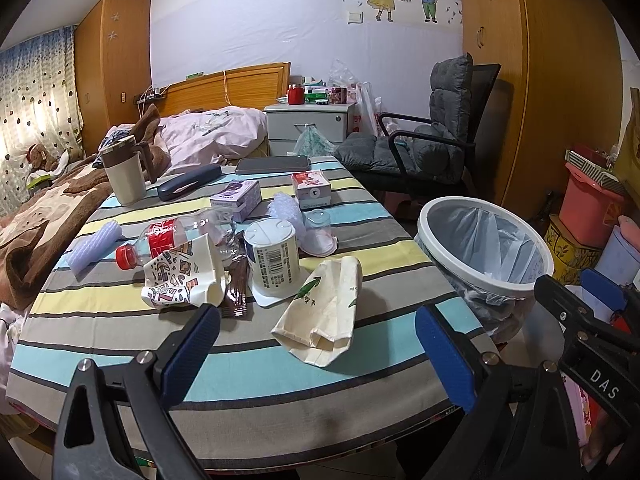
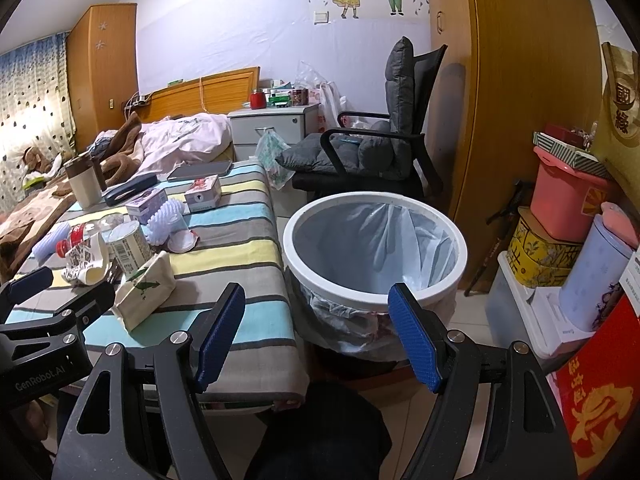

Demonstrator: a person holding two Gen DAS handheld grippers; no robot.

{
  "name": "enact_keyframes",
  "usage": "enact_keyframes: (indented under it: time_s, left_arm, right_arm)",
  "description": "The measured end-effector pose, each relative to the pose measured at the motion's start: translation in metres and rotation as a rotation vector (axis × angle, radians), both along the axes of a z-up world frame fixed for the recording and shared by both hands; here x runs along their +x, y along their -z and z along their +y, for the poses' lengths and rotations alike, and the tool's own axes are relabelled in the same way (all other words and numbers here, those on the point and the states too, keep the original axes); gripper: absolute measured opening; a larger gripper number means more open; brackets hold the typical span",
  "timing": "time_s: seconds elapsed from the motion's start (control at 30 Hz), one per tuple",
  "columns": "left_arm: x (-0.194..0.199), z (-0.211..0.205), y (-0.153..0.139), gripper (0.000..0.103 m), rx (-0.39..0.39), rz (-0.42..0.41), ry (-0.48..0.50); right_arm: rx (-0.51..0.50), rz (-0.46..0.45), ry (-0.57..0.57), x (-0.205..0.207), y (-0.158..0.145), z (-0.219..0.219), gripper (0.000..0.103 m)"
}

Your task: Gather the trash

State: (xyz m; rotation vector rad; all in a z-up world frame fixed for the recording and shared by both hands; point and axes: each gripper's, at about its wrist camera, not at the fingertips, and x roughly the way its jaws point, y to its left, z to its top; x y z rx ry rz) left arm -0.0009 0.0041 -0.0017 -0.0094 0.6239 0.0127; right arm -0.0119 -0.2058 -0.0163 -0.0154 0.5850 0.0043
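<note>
Trash lies on the striped table (image 1: 256, 380): a flattened cream paper cup (image 1: 324, 316), a crushed patterned cup (image 1: 184, 276), an upturned white tub (image 1: 274, 258), a crushed plastic bottle with a red cap (image 1: 160, 240) and a brown wrapper (image 1: 236, 288). A white bin with a plastic liner (image 1: 484, 244) stands at the table's right edge; it also shows in the right wrist view (image 2: 374, 248). My left gripper (image 1: 316, 356) is open and empty, just short of the cream cup. My right gripper (image 2: 316, 336) is open and empty, in front of the bin.
A mug (image 1: 124, 172), a dark case (image 1: 188, 182), a phone (image 1: 272, 164), small boxes (image 1: 236, 198) and a clear cup (image 1: 318, 232) sit further back. A bed (image 1: 80, 184) is left, a chair (image 1: 432, 136) behind, stacked containers (image 2: 560, 232) right.
</note>
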Motion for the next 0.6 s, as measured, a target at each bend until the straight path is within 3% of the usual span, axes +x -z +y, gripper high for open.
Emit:
enact_keyframes:
  time_s: [0.6]
  left_arm:
    - [-0.0001, 0.0013, 0.0, 0.1, 0.0, 0.0, 0.001]
  right_arm:
    - [0.0, -0.002, 0.001, 0.0001, 0.0001, 0.0001, 0.075]
